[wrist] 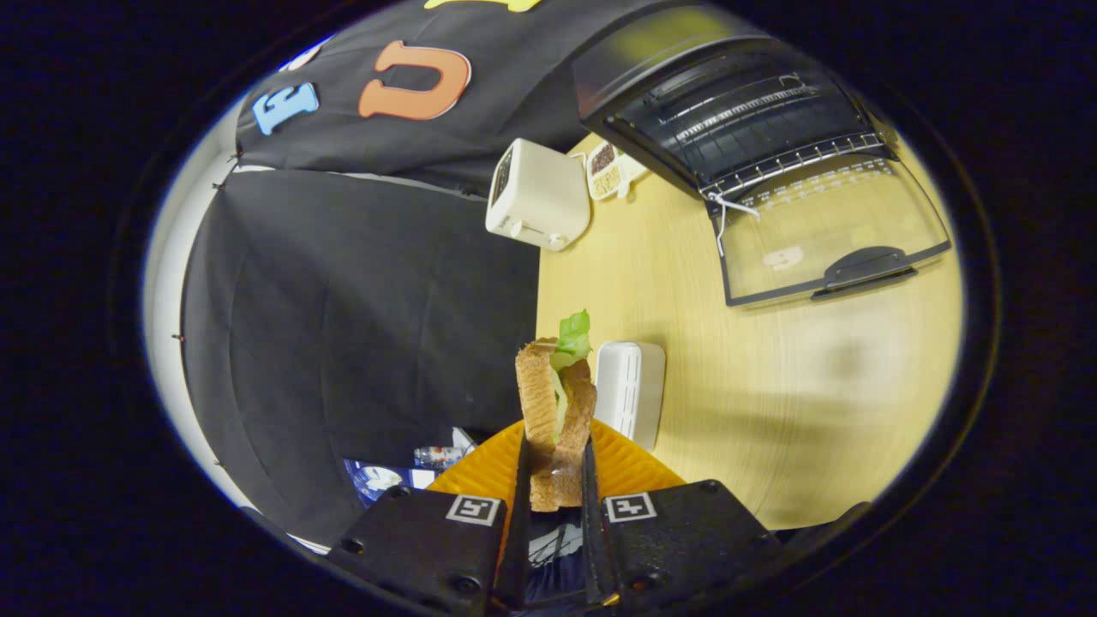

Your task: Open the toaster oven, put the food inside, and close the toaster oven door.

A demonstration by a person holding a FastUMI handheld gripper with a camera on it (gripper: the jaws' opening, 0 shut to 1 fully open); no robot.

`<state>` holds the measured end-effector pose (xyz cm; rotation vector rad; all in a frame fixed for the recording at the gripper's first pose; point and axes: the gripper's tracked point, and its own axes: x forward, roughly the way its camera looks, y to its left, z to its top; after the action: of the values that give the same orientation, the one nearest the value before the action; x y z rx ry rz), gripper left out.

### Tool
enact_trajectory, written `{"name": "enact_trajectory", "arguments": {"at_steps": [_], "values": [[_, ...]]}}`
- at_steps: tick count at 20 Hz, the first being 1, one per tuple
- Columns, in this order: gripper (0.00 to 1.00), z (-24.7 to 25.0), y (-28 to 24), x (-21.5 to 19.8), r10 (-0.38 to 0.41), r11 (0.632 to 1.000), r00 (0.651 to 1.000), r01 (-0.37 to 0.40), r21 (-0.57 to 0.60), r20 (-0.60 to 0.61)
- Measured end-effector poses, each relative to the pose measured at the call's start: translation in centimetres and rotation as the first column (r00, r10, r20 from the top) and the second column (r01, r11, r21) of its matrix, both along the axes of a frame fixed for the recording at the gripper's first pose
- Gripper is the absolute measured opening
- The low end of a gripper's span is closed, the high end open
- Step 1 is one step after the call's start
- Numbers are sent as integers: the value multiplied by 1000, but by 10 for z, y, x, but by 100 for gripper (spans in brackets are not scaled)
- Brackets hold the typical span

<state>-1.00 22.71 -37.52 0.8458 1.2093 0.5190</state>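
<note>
The sandwich (555, 411) stood on edge between the gripper (555, 467) fingers, which were clamped on it, one finger pressing each bread slice. Green lettuce (572, 336) stuck out of its far end, and a pale filling showed between the two brown slices. The sandwich was lifted above an orange ribbed plate (630, 467), which lay directly beneath the fingers at the near edge of the wooden table (771, 403). Nothing else could be seen on the plate's visible surface.

Just beyond the plate, beside the sandwich, sat a small white ribbed box (631, 387); its contents could not be determined.

The toaster oven (728, 111) stood well beyond the fingers at the far side of the table. Its glass door (827, 227) was fully open, folded down flat toward the gripper, with the dark handle (866, 267) at the near edge. A wire rack (754, 107) was visible inside the cavity; no food was seen on the rack.

A white pop-up toaster (538, 195) stood at the table's far edge, apart from the oven. Just beside it, between it and the oven, lay a small tray (610, 170) divided into compartments holding dark and light items too small to identify.

Black cloth (360, 317) hung beyond the table edge.
</note>
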Motion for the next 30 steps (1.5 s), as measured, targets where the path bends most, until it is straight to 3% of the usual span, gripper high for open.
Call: {"name": "enact_trajectory", "arguments": {"at_steps": [6, 13, 19, 28, 30], "values": [[31, 35, -70, 25, -138, 990, 987, 137, 21, 81], [31, 30, -176, 47, -367, 930, 924, 368, 7, 103], [31, -4, -231, 94, -594, 803, 802, 585, 111, 71], [31, -38, -223, 186, -755, 635, 654, 707, 312, 54], [31, -46, -221, 202, -791, 596, 606, 737, 318, 78]]}}
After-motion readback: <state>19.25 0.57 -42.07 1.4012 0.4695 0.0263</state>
